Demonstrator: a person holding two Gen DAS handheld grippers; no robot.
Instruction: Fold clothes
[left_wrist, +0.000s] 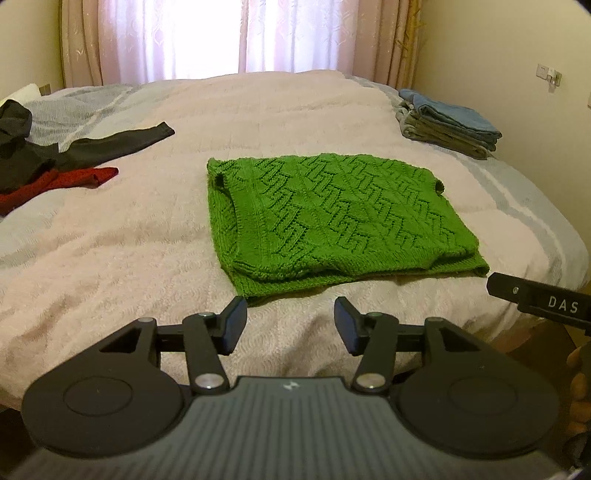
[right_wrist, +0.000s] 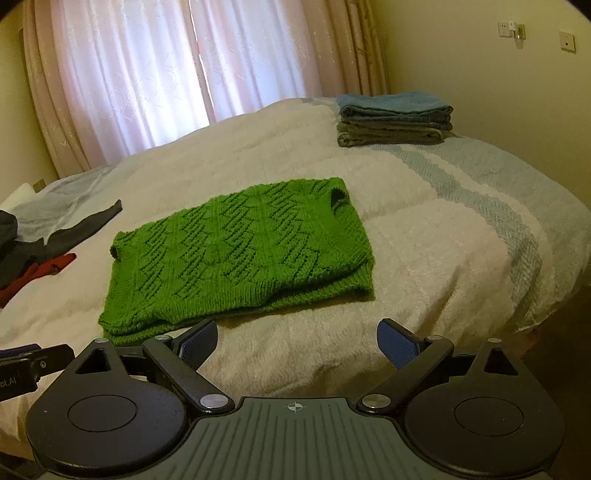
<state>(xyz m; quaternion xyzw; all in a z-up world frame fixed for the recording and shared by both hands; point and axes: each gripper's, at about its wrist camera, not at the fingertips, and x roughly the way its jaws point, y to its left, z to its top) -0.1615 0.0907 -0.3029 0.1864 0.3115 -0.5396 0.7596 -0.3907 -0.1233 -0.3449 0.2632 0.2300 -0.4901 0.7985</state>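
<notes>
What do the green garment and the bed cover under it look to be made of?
Green garment: chunky knit yarn, probably wool or acrylic, matte, shown by raised zigzag stitches and ribbed hem. Bed cover: pale pink plush, fleece-like or terry, judging by its fuzzy rippled nap.

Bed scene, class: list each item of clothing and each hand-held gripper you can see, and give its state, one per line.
Green knitted sweater: folded, flat on the bed.
Blue and grey stack: folded, piled.
Dark garment: unfolded, sprawled.
Red garment: unfolded, crumpled, partly under the dark one.
Left hand-held gripper: open, empty.
Right hand-held gripper: open, empty.
</notes>
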